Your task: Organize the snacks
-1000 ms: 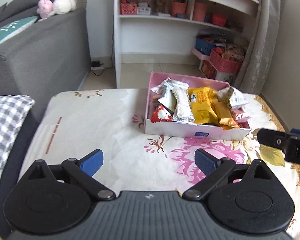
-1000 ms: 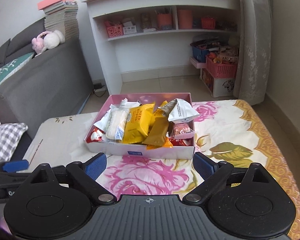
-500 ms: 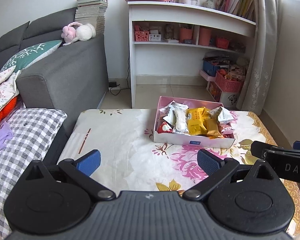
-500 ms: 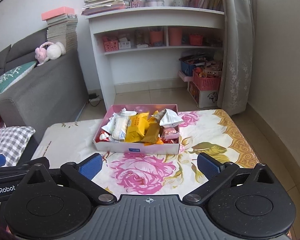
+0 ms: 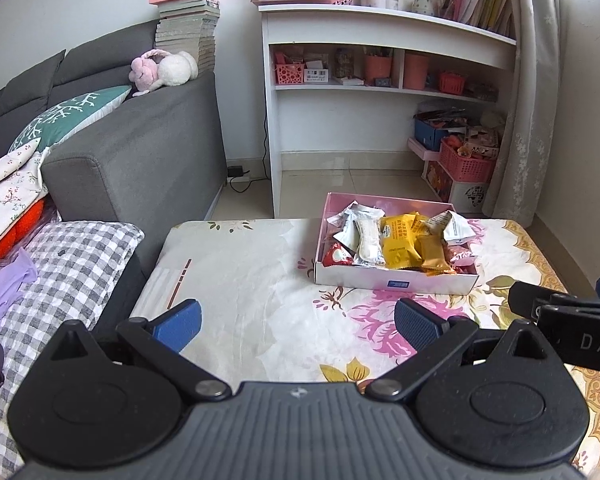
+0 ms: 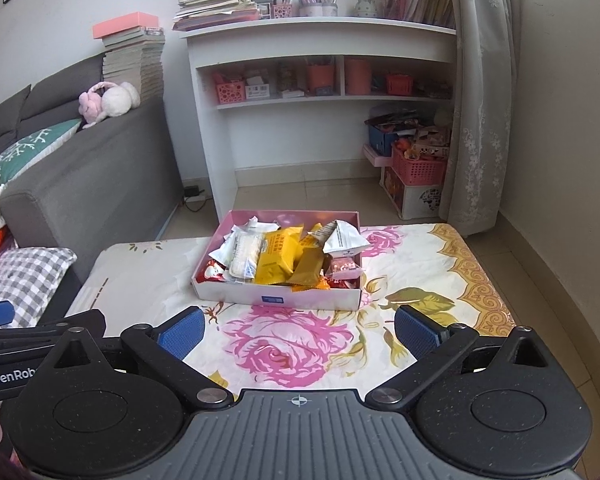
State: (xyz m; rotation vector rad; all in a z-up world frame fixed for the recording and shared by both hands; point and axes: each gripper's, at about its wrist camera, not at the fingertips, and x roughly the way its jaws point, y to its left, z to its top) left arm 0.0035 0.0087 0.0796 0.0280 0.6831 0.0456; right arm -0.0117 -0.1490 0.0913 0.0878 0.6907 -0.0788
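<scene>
Both grippers hang above the near part of the floral table (image 6: pixel 420 248), and nothing is in either one. The right gripper (image 6: pixel 298 332) has its blue pads spread wide, with only pink rose print showing between them. The left gripper (image 5: pixel 298 320) is spread wide and empty too.

The snack box (image 6: pixel 276 298), pink inside and white on its near wall, sits at the far middle of the table, well apart from both tools. It is heaped with wrapped snacks: a big yellow packet (image 6: pixel 278 256) in the middle, a gold bar packet (image 6: pixel 310 266) just right of it, a white sachet (image 6: pixel 242 254) to the left, a white folded packet (image 6: pixel 346 240) propped at the far right, and a red wrapper (image 6: pixel 214 272) in the near left corner.

Here is what matters. From the right wrist view the box lies dead ahead, a touch left of centre. From the left wrist view the same snack box (image 5: pixel 396 280) sits ahead and off to the right. So the right hand looks better lined up for a straight reach forward. The box's long side runs left to right, while the yellow packet and gold bar run near to far. That suits jaws that close sideways across their narrow width.
</scene>
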